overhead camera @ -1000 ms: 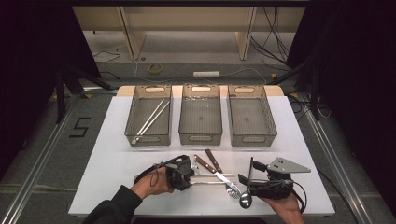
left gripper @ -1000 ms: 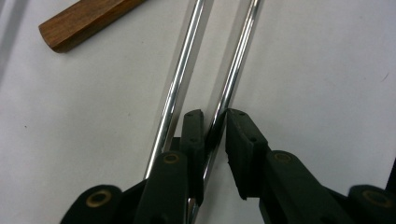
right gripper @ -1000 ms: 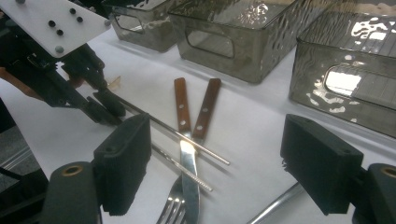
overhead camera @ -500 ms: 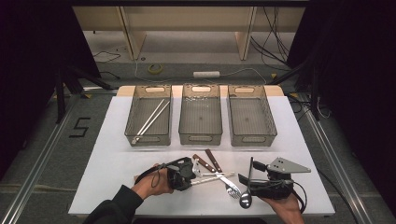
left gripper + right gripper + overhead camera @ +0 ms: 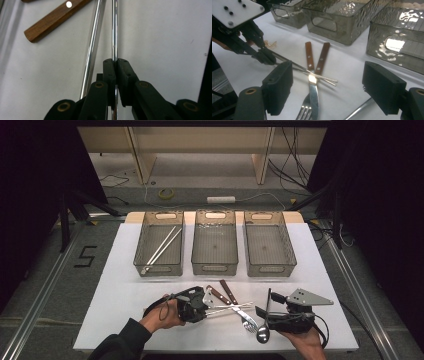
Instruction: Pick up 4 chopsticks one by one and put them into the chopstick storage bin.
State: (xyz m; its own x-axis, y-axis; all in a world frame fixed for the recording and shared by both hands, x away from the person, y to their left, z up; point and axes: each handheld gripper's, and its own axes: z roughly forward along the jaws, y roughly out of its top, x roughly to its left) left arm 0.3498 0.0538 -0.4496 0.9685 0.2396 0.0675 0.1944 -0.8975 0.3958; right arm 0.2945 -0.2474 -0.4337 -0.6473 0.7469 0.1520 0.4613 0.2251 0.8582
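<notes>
My left gripper (image 5: pixel 115 61) is shut on a thin metal chopstick (image 5: pixel 114 37) that lies on the white table. A second chopstick (image 5: pixel 93 45) lies loose just beside it. From above, the left gripper (image 5: pixel 206 309) sits near the front edge, with both chopsticks (image 5: pixel 229 308) running right from its tips. My right gripper (image 5: pixel 330 86) stands open, its black pads wide apart and nothing held, low over a knife blade (image 5: pixel 313 96) and a fork (image 5: pixel 303 112). In the high view the right gripper (image 5: pixel 264 306) is at the front right.
Two wooden-handled knives (image 5: pixel 222 292) lie crossed under the chopsticks. A fork (image 5: pixel 246 321) and a spoon (image 5: pixel 262 334) lie by the right gripper. Three clear bins stand in a row behind: the left bin (image 5: pixel 142 270) holds a chopstick pair (image 5: pixel 162 246), then the middle bin (image 5: pixel 215 268) and the right bin (image 5: pixel 270 270).
</notes>
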